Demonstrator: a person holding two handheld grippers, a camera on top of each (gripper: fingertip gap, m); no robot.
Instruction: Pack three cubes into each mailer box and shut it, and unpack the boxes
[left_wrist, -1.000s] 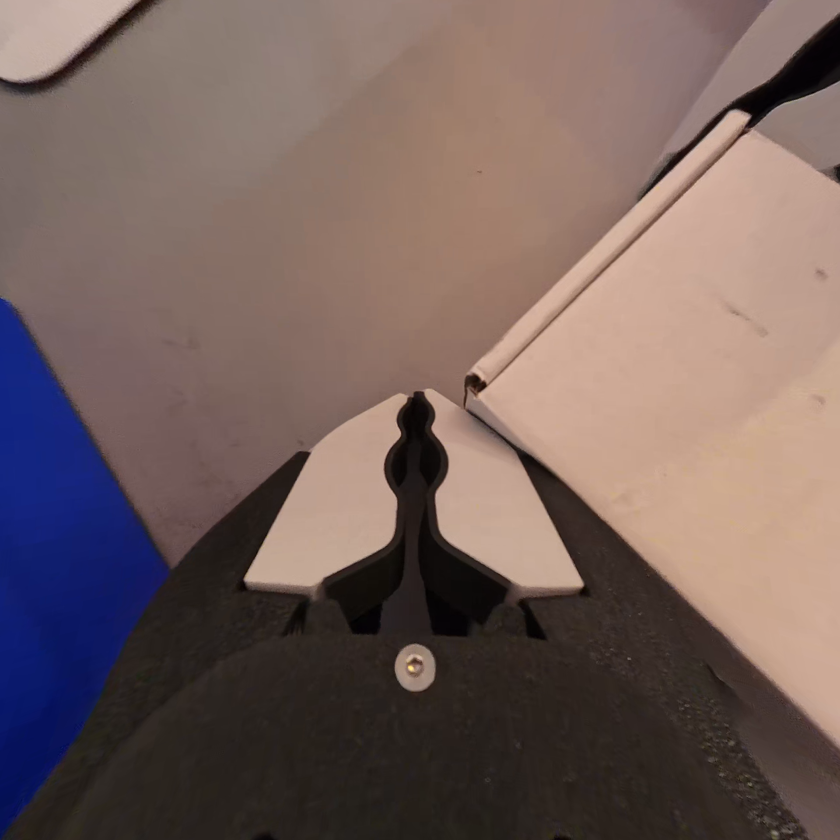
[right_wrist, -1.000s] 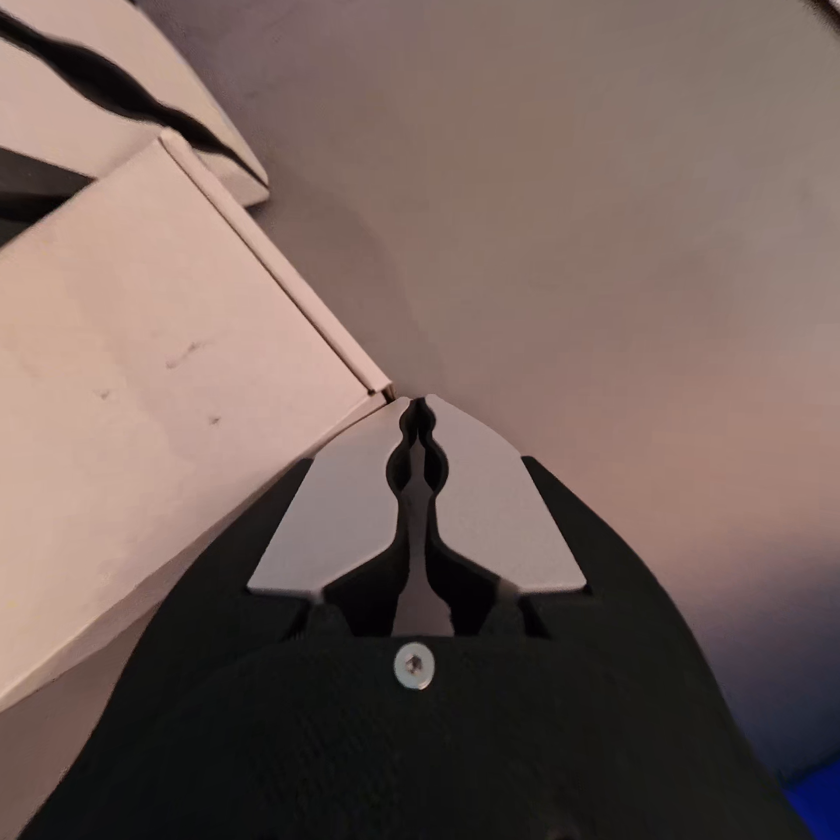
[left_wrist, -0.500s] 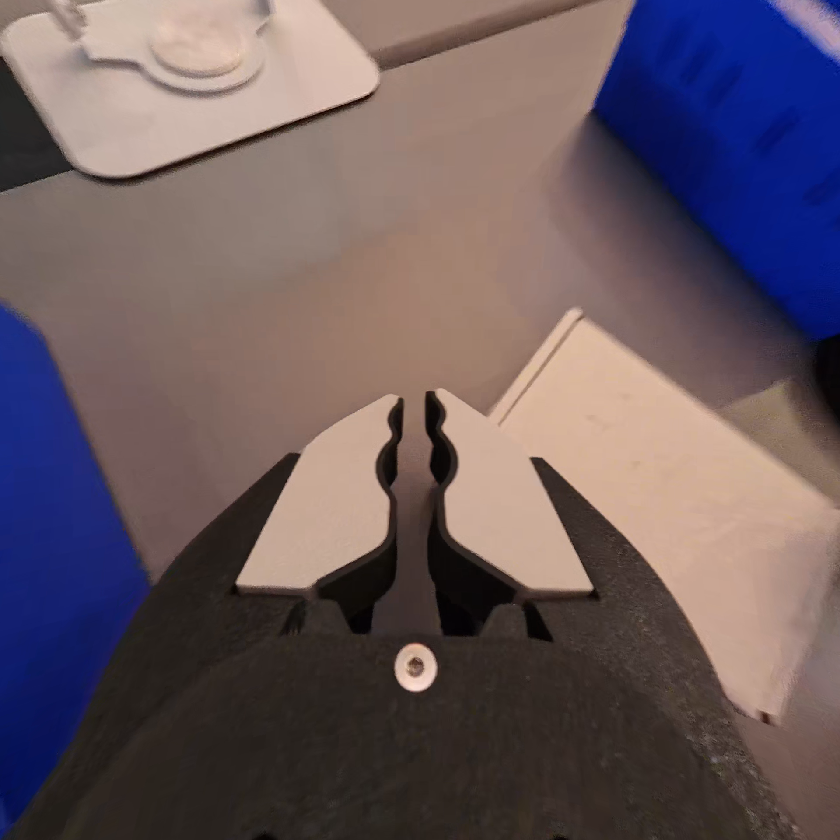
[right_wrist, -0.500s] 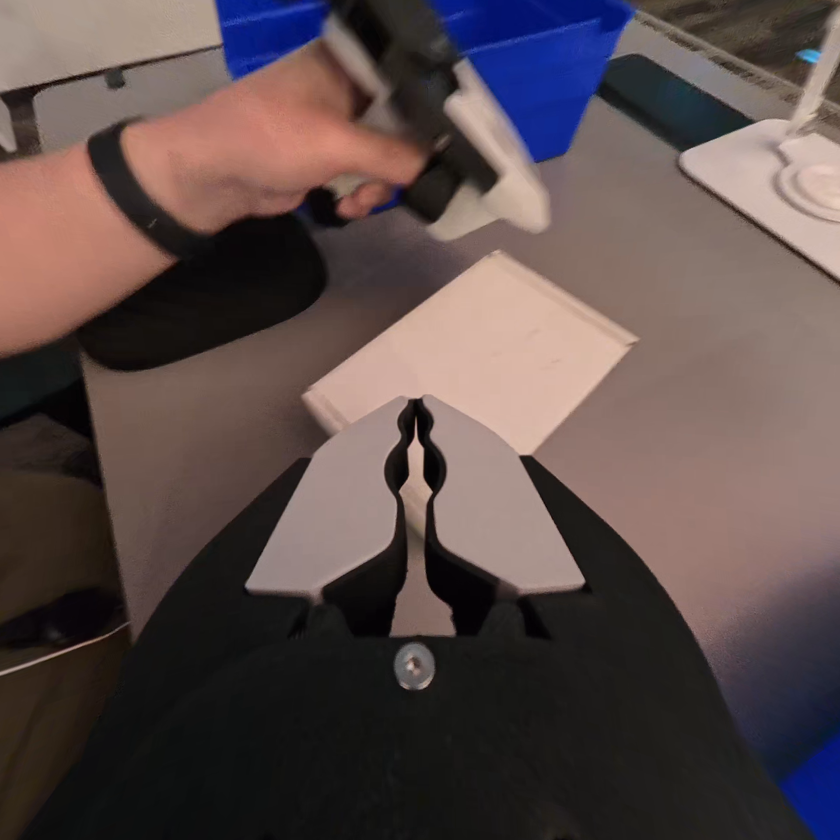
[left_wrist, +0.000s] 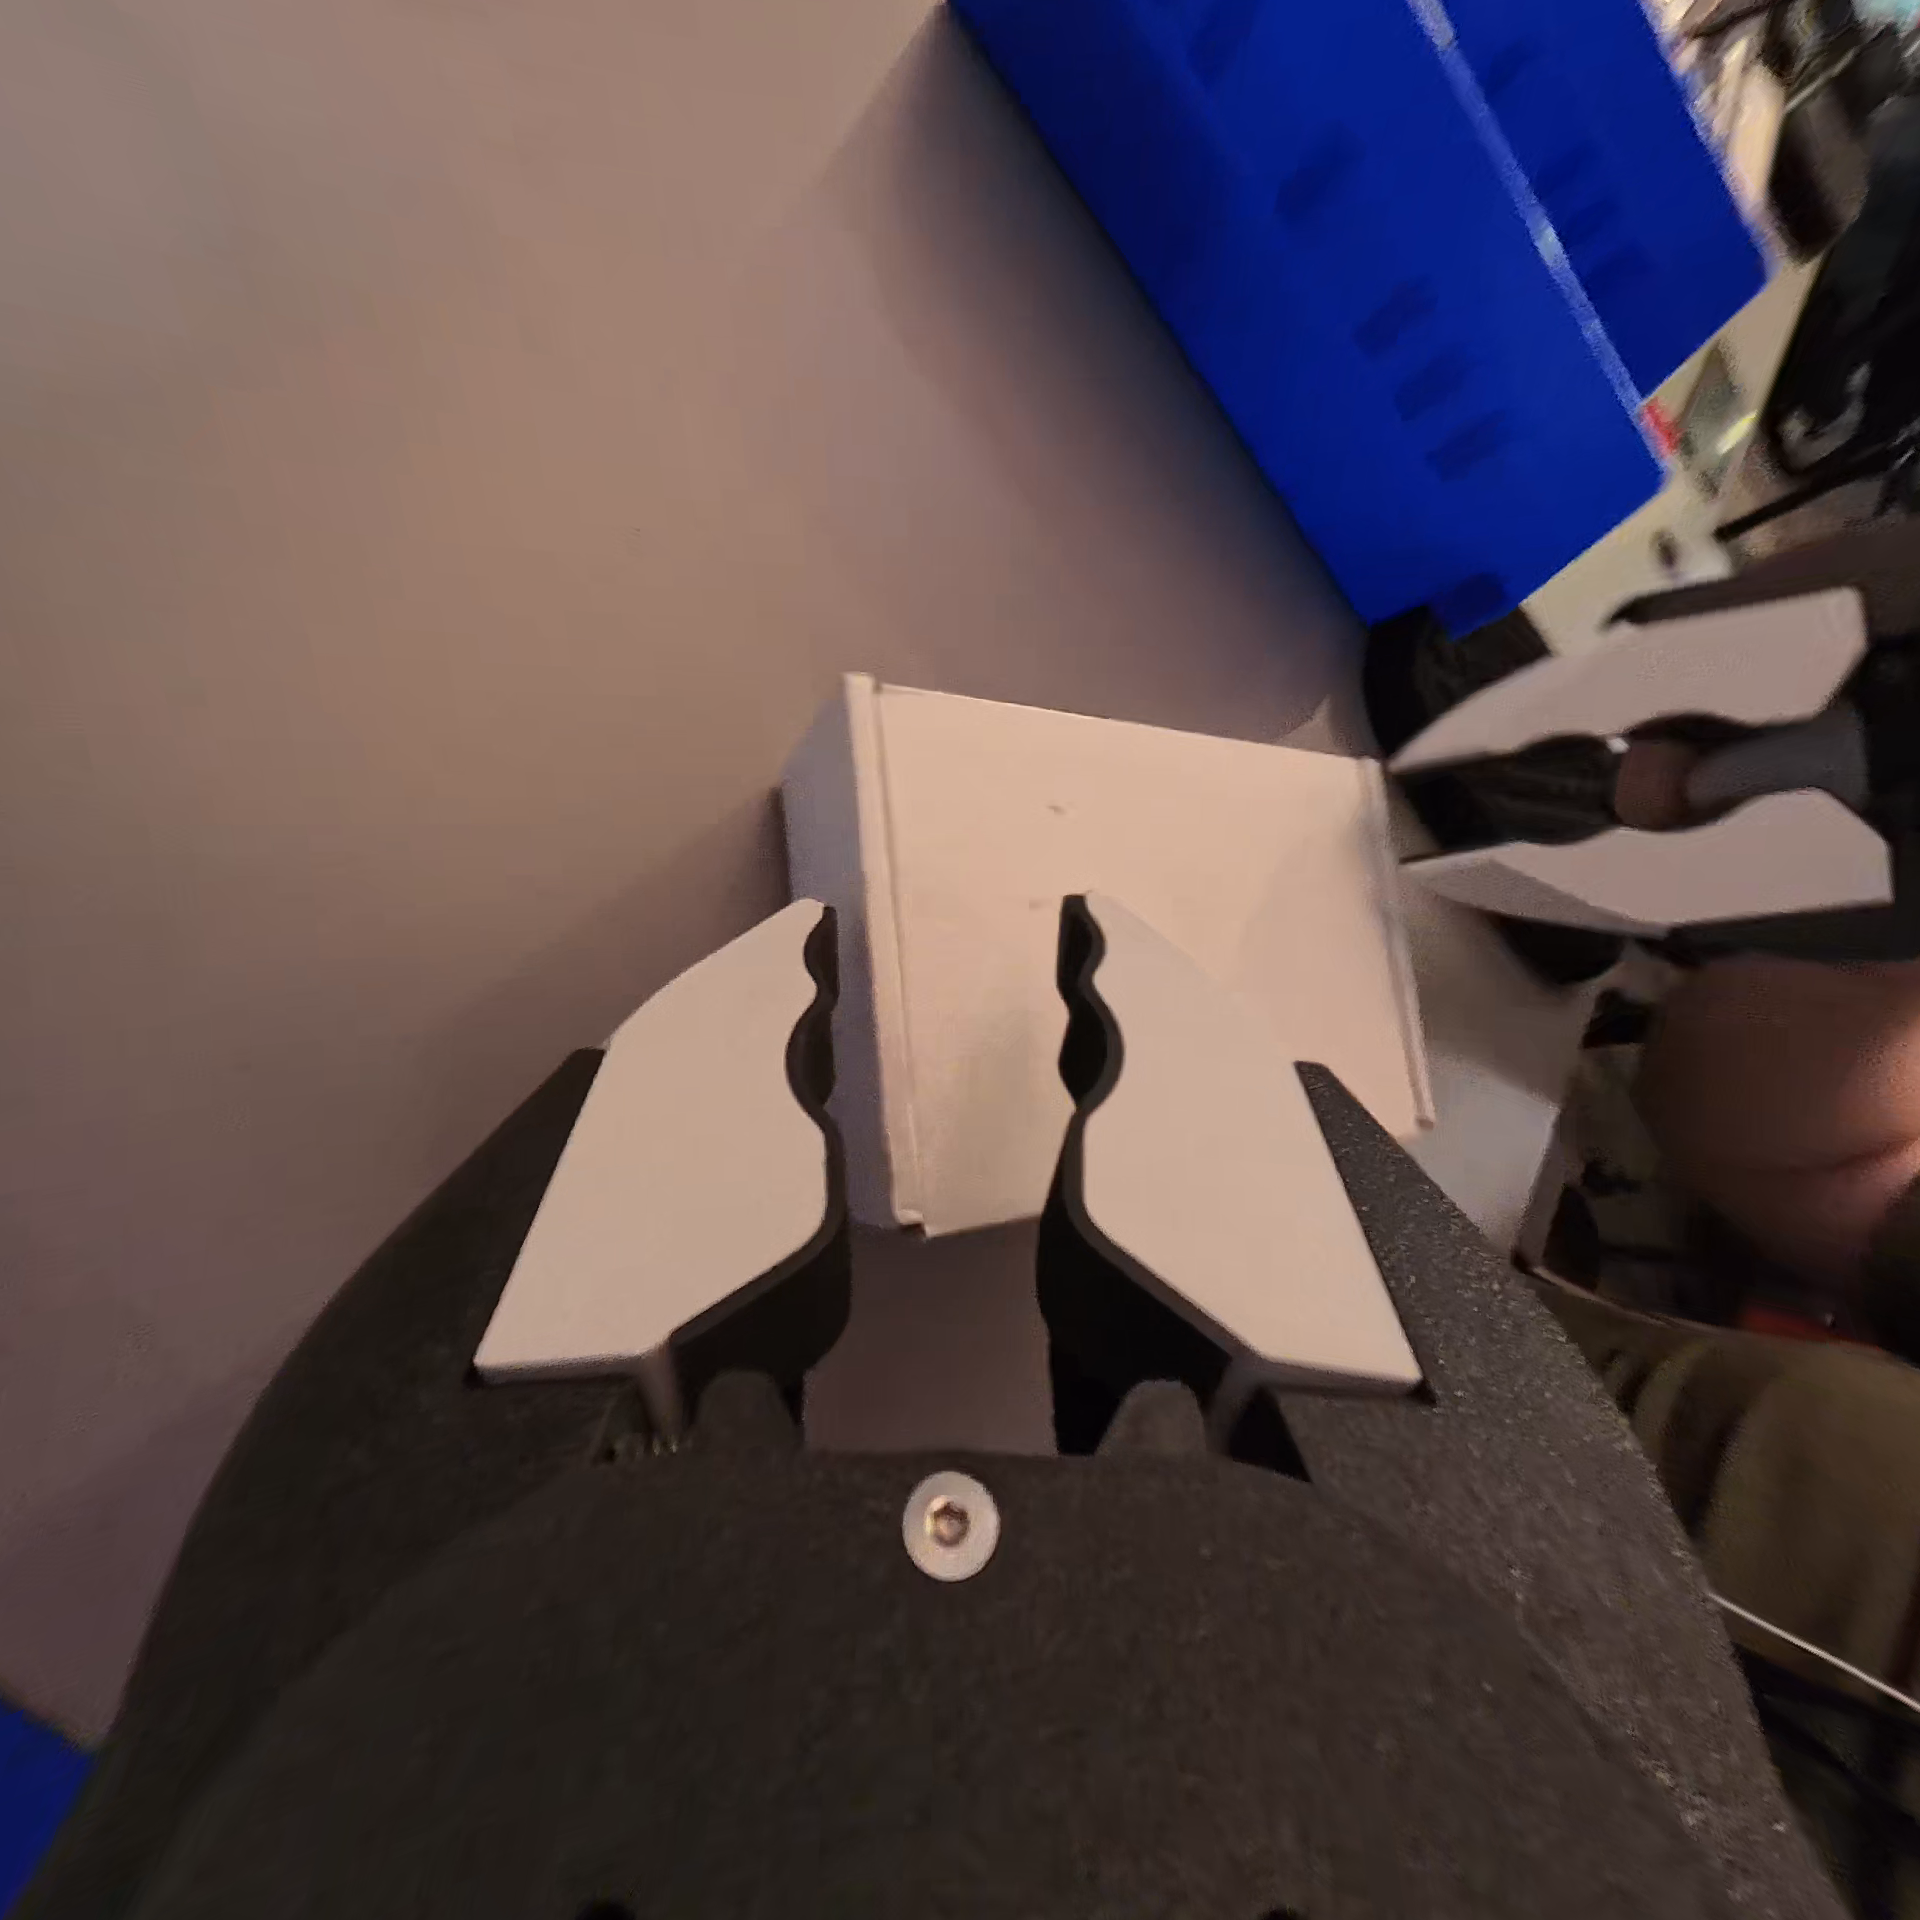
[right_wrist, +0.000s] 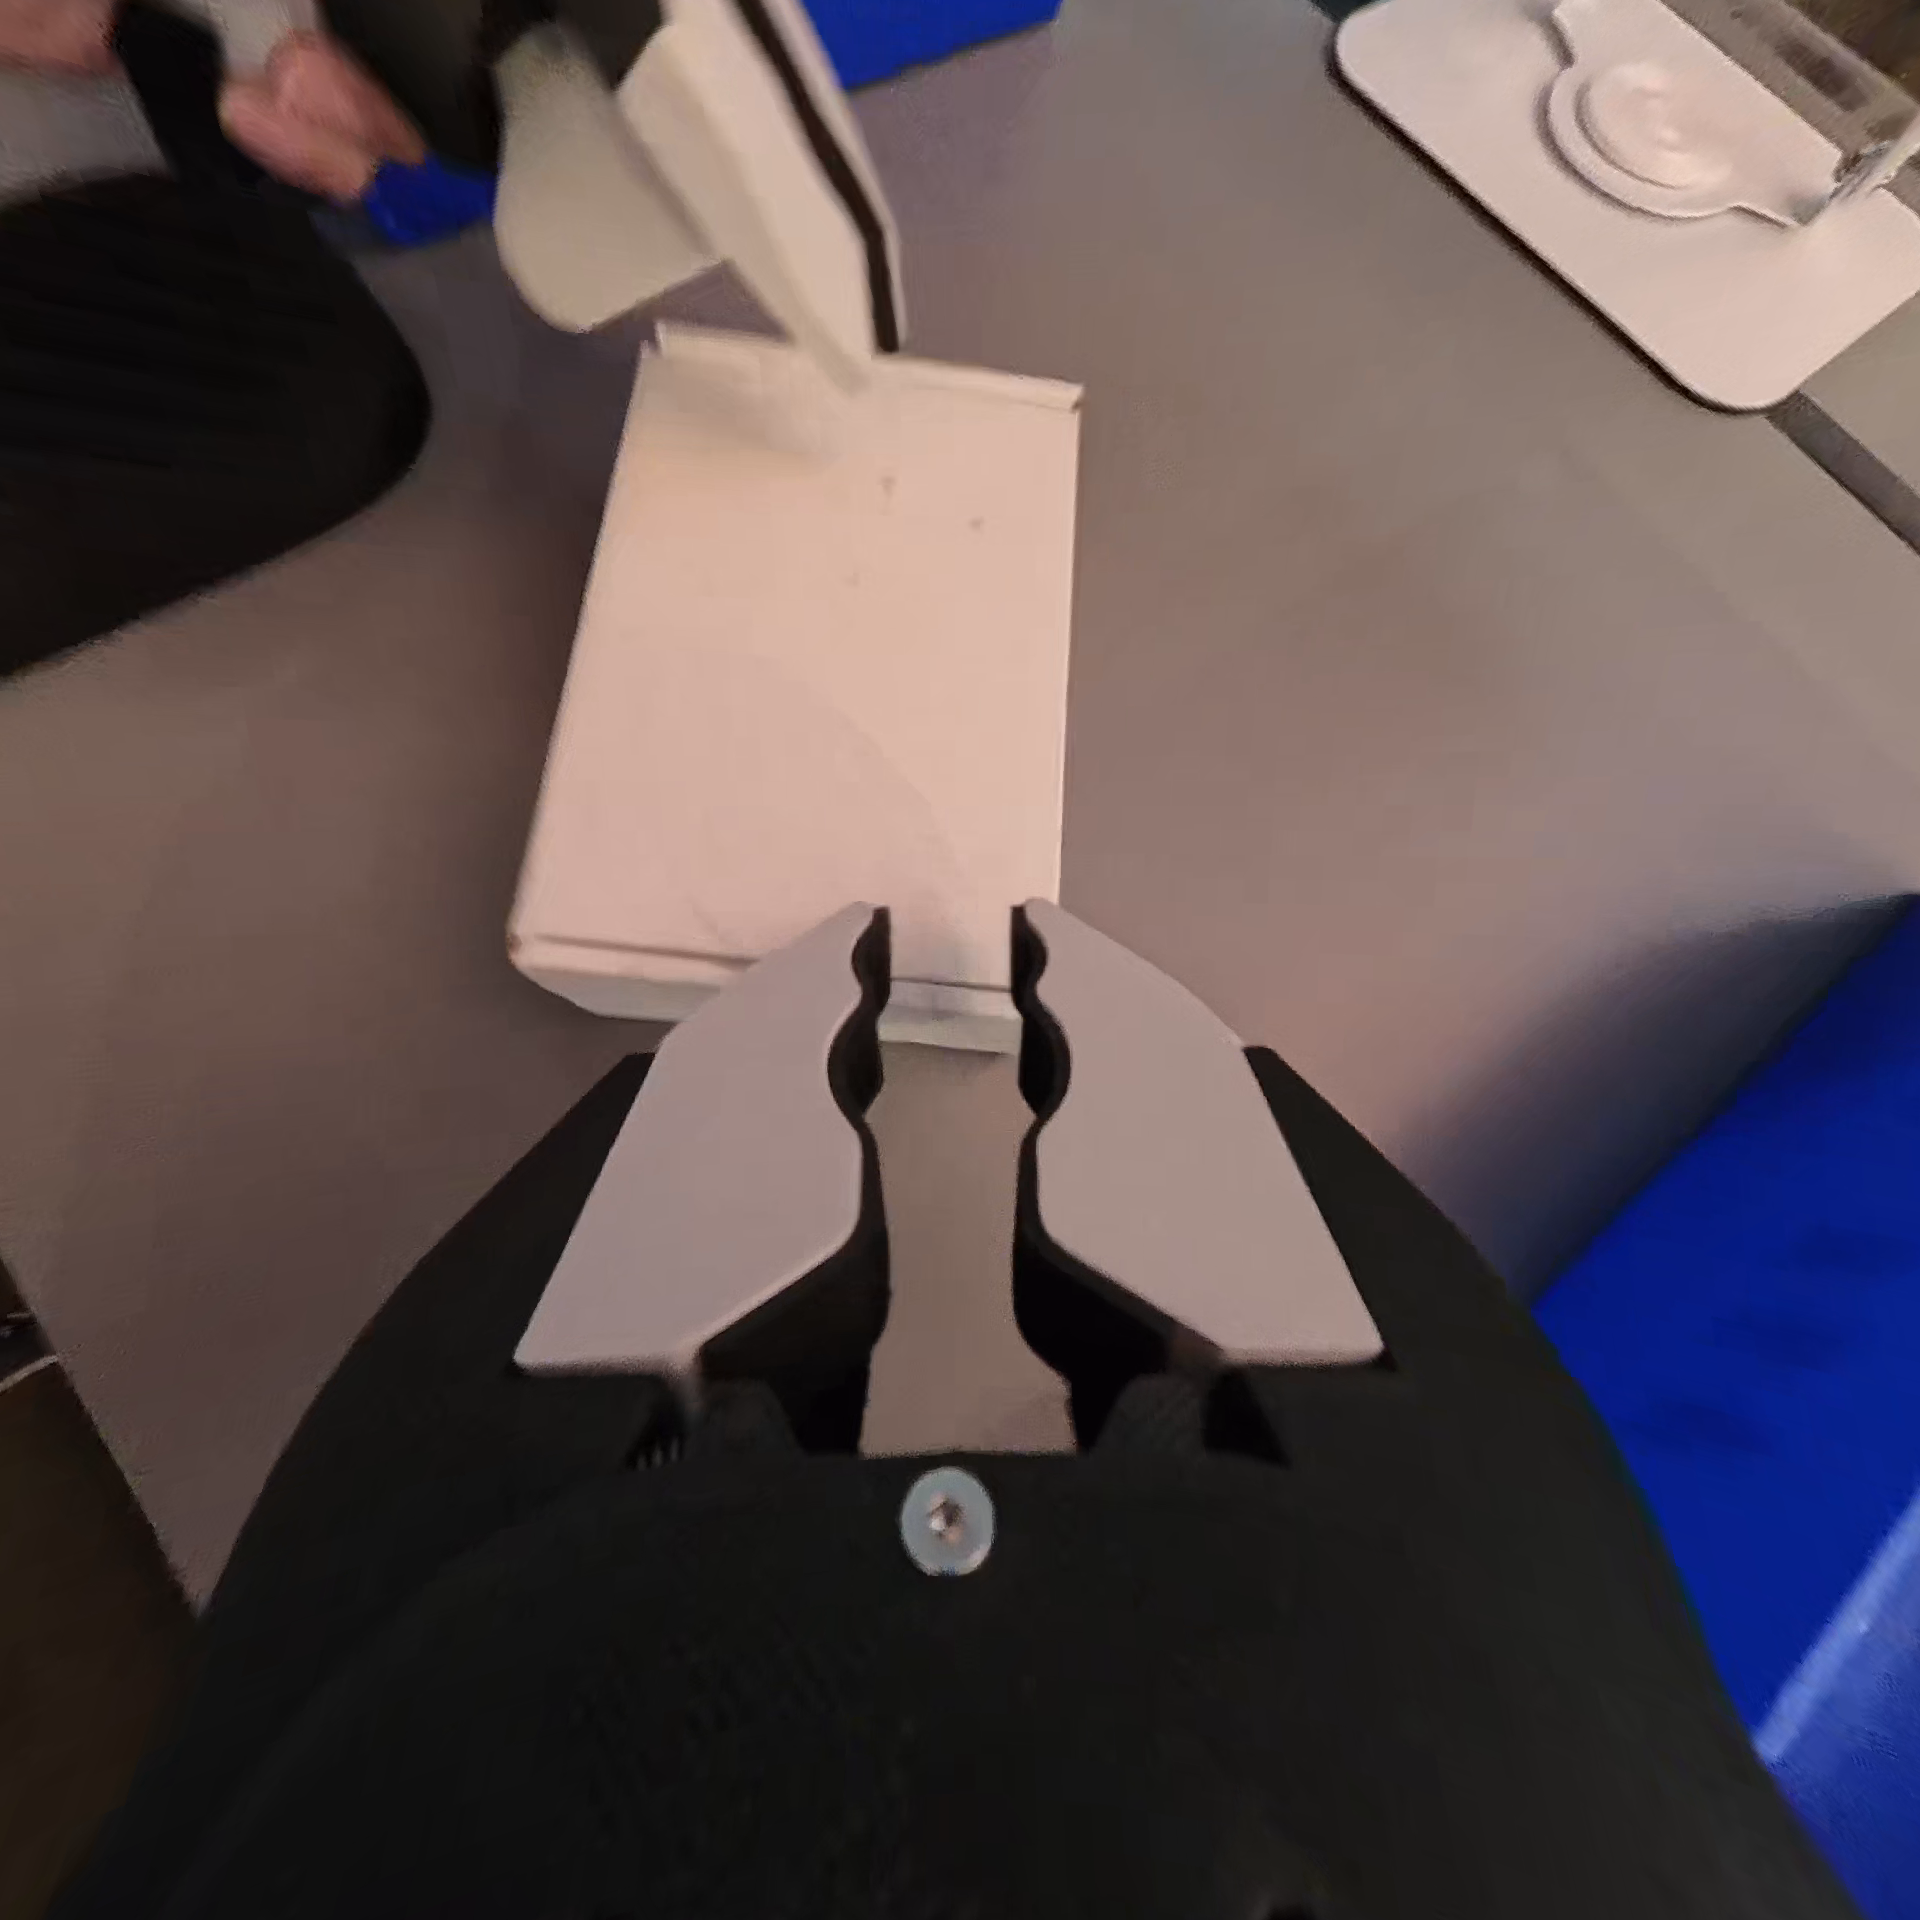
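A closed white mailer box (left_wrist: 1122, 894) lies flat on a gray table (left_wrist: 416, 520), framed by two hand-held grippers. In the left wrist view, going left to right: bare table at 9 o'clock; the left gripper (left_wrist: 945, 914) at center, jaws parted and holding nothing, straddling the box's near corner; a blue bin (left_wrist: 1403, 260) at 1 o'clock, its contents out of sight; and at 3 o'clock the right gripper (left_wrist: 1397, 816), jaws apart, its tips just beside the box's far edge.

In the right wrist view, left to right: a hand (right_wrist: 301, 125) at 11 o'clock gripping the left gripper (right_wrist: 790, 353), blurred, whose tips sit over the box's (right_wrist: 831, 644) far end; whether they touch it cannot be told. At center the right gripper (right_wrist: 948, 920) is parted and empty at the box's near edge. A white flat stand base (right_wrist: 1621, 208) sits at 1 o'clock, a second blue bin (right_wrist: 1766, 1195) at 4 o'clock. The lid is shut, so any contents are hidden.
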